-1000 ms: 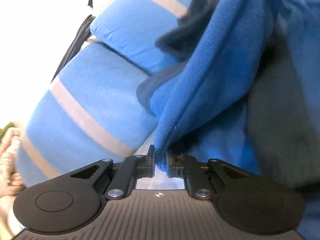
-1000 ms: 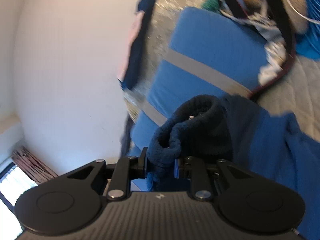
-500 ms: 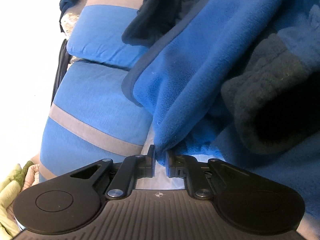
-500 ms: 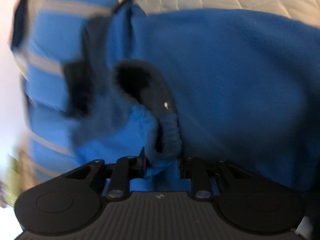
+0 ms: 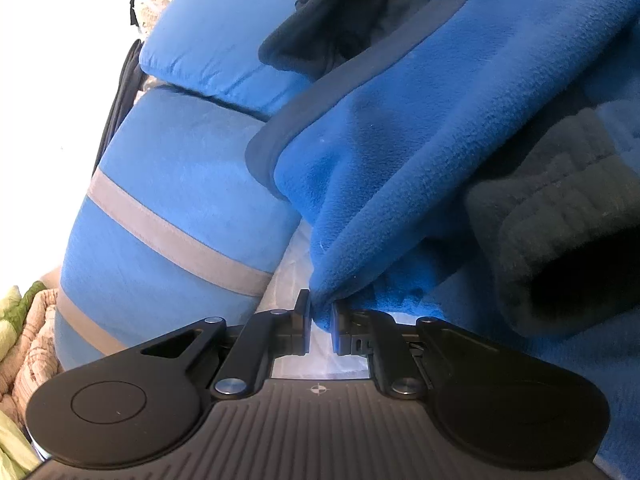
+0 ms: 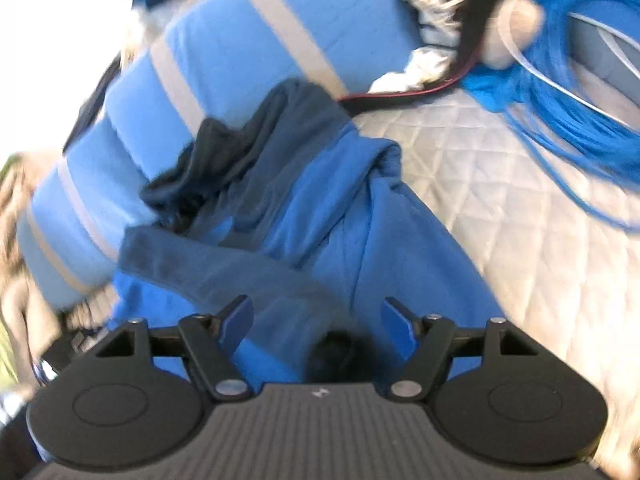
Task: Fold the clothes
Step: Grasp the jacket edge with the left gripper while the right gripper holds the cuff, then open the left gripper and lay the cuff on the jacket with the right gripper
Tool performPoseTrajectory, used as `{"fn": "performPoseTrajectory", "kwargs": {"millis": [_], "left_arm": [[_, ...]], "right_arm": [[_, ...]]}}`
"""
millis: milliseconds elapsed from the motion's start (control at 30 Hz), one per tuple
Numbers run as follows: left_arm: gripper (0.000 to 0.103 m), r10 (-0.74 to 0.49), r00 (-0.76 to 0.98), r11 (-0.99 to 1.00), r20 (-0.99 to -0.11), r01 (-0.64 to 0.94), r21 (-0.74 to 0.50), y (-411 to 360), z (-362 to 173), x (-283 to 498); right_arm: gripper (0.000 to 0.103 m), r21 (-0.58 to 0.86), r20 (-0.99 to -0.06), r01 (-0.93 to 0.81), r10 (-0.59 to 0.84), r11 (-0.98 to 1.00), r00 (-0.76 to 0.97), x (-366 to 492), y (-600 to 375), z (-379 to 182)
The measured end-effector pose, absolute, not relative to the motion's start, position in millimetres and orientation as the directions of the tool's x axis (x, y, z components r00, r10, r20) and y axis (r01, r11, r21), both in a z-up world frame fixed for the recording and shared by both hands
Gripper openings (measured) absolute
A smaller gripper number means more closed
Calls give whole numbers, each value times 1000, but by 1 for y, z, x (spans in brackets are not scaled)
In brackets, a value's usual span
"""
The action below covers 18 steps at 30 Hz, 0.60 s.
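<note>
1. The blue fleece garment (image 5: 420, 128) is soft, napped cloth with a matt, fuzzy pile; its edge carries a smoother dark navy binding.
2. Its cuff (image 5: 560, 216), at the right of the left wrist frame, is thick ribbed knit, dark and matt.
3. The striped cushions (image 5: 188, 184) are smooth woven cloth, bright blue with flat grey bands.
4. The bed cover (image 6: 500, 184) is pale quilted fabric stitched in diamonds, with a slight sheen.
5. The left gripper (image 5: 321, 316) is matt black plastic with a ribbed body and shiny metal rivets.
6. The right gripper (image 6: 316, 320) has the same finish; its fingers (image 6: 396, 326) bear smooth blue pads.
7. At the lower left of the left wrist frame, a knitted throw (image 5: 30, 344) looks coarse and nubbly.
</note>
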State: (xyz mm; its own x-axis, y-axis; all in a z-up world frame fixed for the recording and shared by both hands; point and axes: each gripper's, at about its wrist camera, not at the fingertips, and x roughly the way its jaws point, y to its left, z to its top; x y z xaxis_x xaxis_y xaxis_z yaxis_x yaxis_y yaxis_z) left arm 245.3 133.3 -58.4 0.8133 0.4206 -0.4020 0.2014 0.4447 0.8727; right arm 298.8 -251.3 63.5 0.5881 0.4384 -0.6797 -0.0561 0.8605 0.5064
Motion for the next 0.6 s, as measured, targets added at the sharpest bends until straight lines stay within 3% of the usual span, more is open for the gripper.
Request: {"fn": "performPoseTrajectory", "kwargs": {"millis": [67, 133, 267, 333, 400, 467, 600], "left_arm": [[10, 424, 811, 448, -403, 199, 872, 132, -60, 240], [10, 424, 811, 449, -404, 199, 871, 132, -60, 240], [10, 424, 809, 451, -409, 203, 869, 133, -62, 240], [10, 426, 806, 452, -411, 204, 868, 133, -64, 240], [10, 426, 806, 453, -411, 204, 868, 134, -64, 239], [10, 417, 809, 452, -414, 210, 867, 136, -62, 233], [10, 408, 814, 449, -414, 216, 867, 135, -57, 228]], "right_arm": [[73, 514, -734, -43, 465, 857, 496, 318, -259, 42], [60, 535, -774, -4, 492, 845, 400, 334, -266, 20], [54, 601, -743, -3, 561, 799, 366, 337, -273, 10], [41, 631, -725, 2, 589, 776, 357, 335, -275, 10], [21, 635, -725, 9, 592, 772, 353, 333, -275, 7], [13, 619, -736, 13, 574, 785, 357, 332, -274, 8], [12, 519, -725, -121, 511, 846, 463, 327, -262, 47]]}}
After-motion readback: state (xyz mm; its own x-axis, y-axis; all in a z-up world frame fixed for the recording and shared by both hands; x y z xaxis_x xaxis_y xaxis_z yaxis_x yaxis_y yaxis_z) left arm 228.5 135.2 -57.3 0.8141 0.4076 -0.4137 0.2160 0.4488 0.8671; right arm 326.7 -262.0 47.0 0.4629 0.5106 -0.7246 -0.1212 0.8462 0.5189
